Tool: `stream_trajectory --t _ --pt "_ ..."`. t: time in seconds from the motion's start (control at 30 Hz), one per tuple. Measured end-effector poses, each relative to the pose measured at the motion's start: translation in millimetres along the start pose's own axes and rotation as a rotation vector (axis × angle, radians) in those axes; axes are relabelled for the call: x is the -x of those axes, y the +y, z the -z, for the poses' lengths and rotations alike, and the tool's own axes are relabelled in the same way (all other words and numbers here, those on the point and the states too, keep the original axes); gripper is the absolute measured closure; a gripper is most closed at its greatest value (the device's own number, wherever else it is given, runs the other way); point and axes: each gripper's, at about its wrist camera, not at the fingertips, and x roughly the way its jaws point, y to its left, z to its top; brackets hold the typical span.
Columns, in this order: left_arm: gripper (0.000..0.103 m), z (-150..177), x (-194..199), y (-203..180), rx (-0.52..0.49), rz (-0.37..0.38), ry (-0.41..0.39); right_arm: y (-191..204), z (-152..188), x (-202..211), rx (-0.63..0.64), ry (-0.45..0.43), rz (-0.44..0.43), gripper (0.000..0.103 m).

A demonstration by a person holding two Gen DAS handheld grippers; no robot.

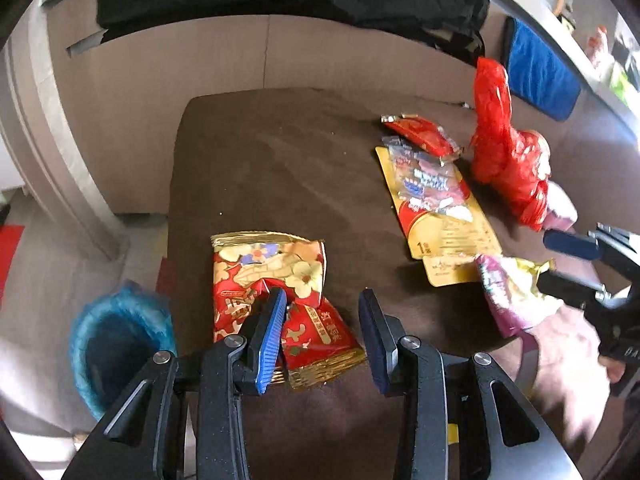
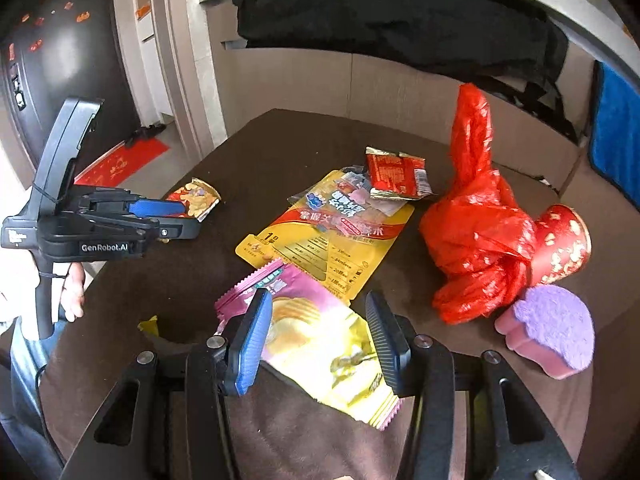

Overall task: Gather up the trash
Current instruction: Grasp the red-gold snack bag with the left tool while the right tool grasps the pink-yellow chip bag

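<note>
Only the left view shows the blue-lined bin (image 1: pixel 116 344); both tongs (image 1: pixel 322 332) (image 2: pixel 316 340) gape, gripping nothing.

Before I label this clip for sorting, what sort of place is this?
Probably a home living area: snack wrappers litter a brown padded table, a blue-lined bin stands beside it, and a red doormat lies by a doorway.

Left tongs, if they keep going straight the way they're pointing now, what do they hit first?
Most likely the red and gold snack wrapper lying on the brown table. The left tongs stand open right over its lower end, one finger overlapping it. Depth is unclear, so bare tabletop beside it is possible.
</note>
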Motion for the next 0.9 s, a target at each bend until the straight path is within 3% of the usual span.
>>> stream_trajectory --t 0.17,0.27,0.37,0.43,0.53,0.57,0.63,0.73,0.9 --pt "0.050 0.9 -3.0 -9.3 -0.093 0.005 0.017 -7.1 8.3 -20.8 0.019 0.082 -0.094 0.057" --pt "0.047 1.5 -3.4 -10.9 -0.093 0.006 0.010 -1.2 20.6 -30.9 0.067 0.131 -0.151 0.053" --pt "0.047 2.2 -2.3 -9.9 -0.063 0.009 -0.009 7.8 24.4 -31.1 0.099 0.107 -0.156 0.040" --pt "0.047 2.6 -1.8 -9.9 -0.048 0.005 -0.016 16.7 24.8 -34.7 0.129 0.107 -0.156 0.025" --pt "0.047 1.5 -1.4 -8.9 -0.020 0.006 -0.016 29.5 22.0 -42.6 0.187 0.104 -0.088 0.025" --pt "0.048 2.1 -0.1 -7.2 -0.005 0.010 -0.018 28.0 19.5 -43.5 0.166 0.103 -0.088 0.029" --pt "0.053 2.6 1.7 -3.0 0.021 0.010 -0.025 19.4 14.8 -41.9 0.110 0.076 -0.033 0.063" --pt "0.070 4.1 2.8 0.3 0.029 -0.021 -0.028 2.6 13.3 -37.5 0.020 0.063 -0.023 0.092" --pt "0.081 7.6 8.5 -0.6 0.025 -0.030 -0.035 -4.2 15.3 -18.6 -0.039 0.006 0.047 0.098"
